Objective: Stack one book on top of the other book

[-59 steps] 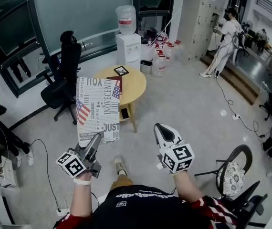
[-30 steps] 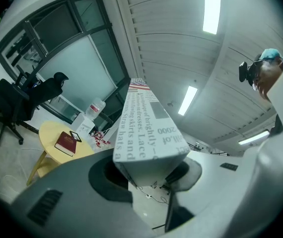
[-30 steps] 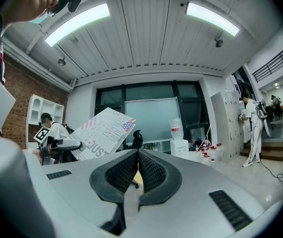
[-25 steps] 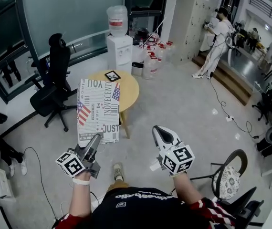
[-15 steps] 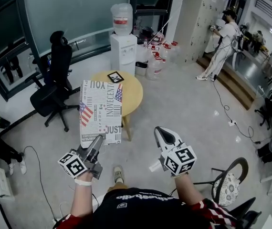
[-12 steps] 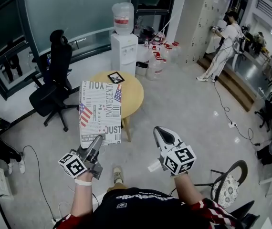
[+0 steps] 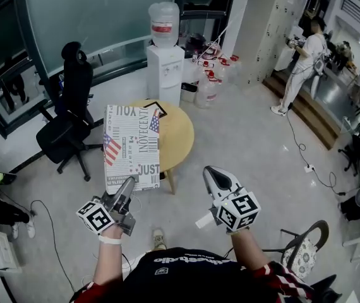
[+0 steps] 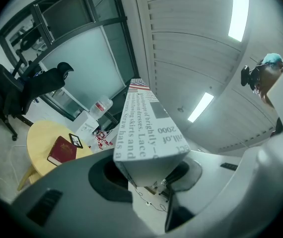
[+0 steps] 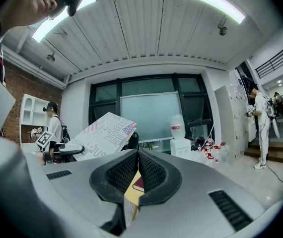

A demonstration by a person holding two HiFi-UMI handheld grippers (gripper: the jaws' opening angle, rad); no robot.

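Left gripper (image 7: 127, 186) clamps newsprint-patterned book (image 7: 131, 145); right gripper (image 7: 214, 175) closed, empty. We judge stacking undone: dark red book (image 8: 62, 150) lies on round yellow table (image 7: 180, 129).

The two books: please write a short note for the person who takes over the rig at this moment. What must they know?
Left tongs: shut on the printed book, gripping its near edge; the book is in the air, some way from the round yellow table.
Right tongs: shut, empty.
Red book: lies flat on the table, beside a small framed picture.
Done: printed book picked up.
Left to do: carry it over the table, lay it on the red book, open the left tongs.
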